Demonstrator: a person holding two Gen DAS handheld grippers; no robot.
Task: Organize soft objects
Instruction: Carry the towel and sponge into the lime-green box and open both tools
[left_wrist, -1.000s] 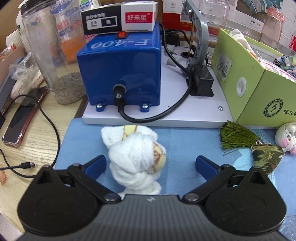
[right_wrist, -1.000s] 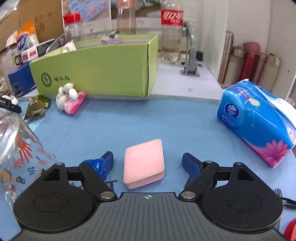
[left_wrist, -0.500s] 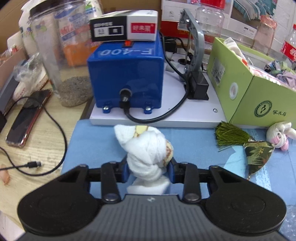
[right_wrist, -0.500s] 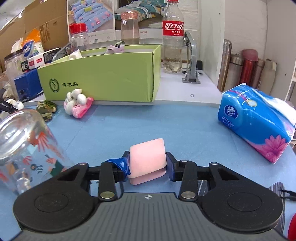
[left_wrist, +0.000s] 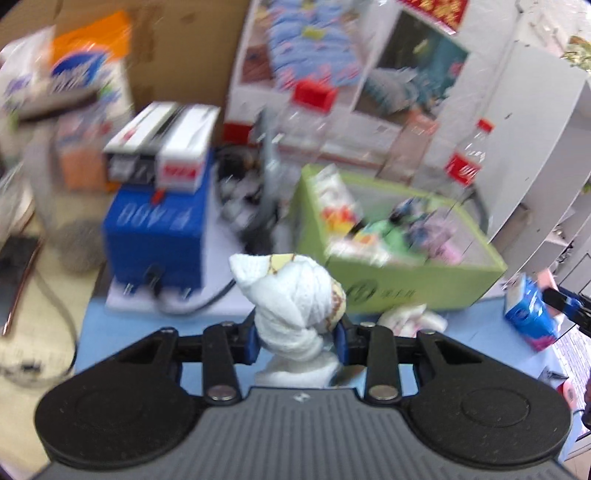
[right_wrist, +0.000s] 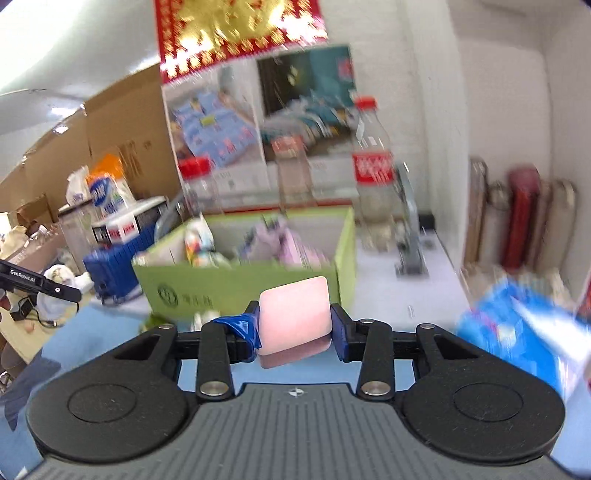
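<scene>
White cloth, a knotted bundle (left_wrist: 295, 295), is sitting pinched between the blue pads of the left gripper (left_wrist: 297, 338) at the frame's lower centre, lifted off the blue mat (left_wrist: 122, 325). Across from it, the right gripper (right_wrist: 295, 330) is squeezing a pink sponge (right_wrist: 293, 317) at centre frame. Behind both, mid-frame, the green box (right_wrist: 240, 291) is holding what look like soft items, though blur is smearing them.
</scene>
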